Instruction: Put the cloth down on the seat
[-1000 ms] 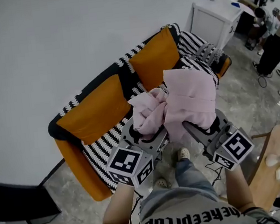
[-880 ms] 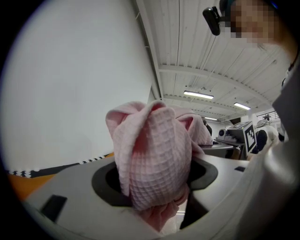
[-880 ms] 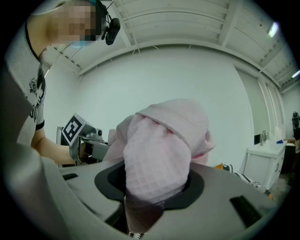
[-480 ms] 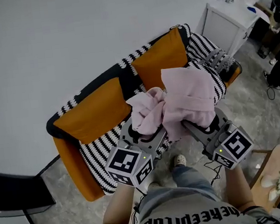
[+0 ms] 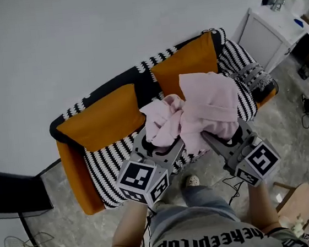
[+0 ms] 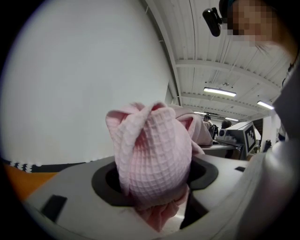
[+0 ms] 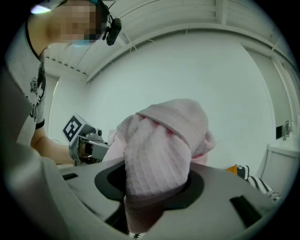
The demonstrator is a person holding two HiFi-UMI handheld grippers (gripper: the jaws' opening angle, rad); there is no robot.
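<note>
A pink waffle-weave cloth (image 5: 197, 112) is bunched up and held in the air between both grippers, above the front of a sofa seat (image 5: 112, 169). My left gripper (image 5: 158, 145) is shut on one wad of the cloth (image 6: 152, 154), which bulges up out of its jaws. My right gripper (image 5: 218, 135) is shut on another wad of the cloth (image 7: 159, 150). From the right gripper view the left gripper's marker cube (image 7: 73, 127) shows to the left. The sofa has a black-and-white striped cover and two orange cushions (image 5: 104, 120) against its back.
The sofa stands against a white wall (image 5: 78, 40). A white cabinet (image 5: 273, 26) stands at its right end. The floor (image 5: 61, 225) is grey marble. A dark object (image 5: 10, 192) fills the left edge, and a round wooden table (image 5: 297, 209) sits at lower right.
The grippers keep their hold on the cloth. The sofa has slid right and down in the head view, and the people at the right have left the frame.
</note>
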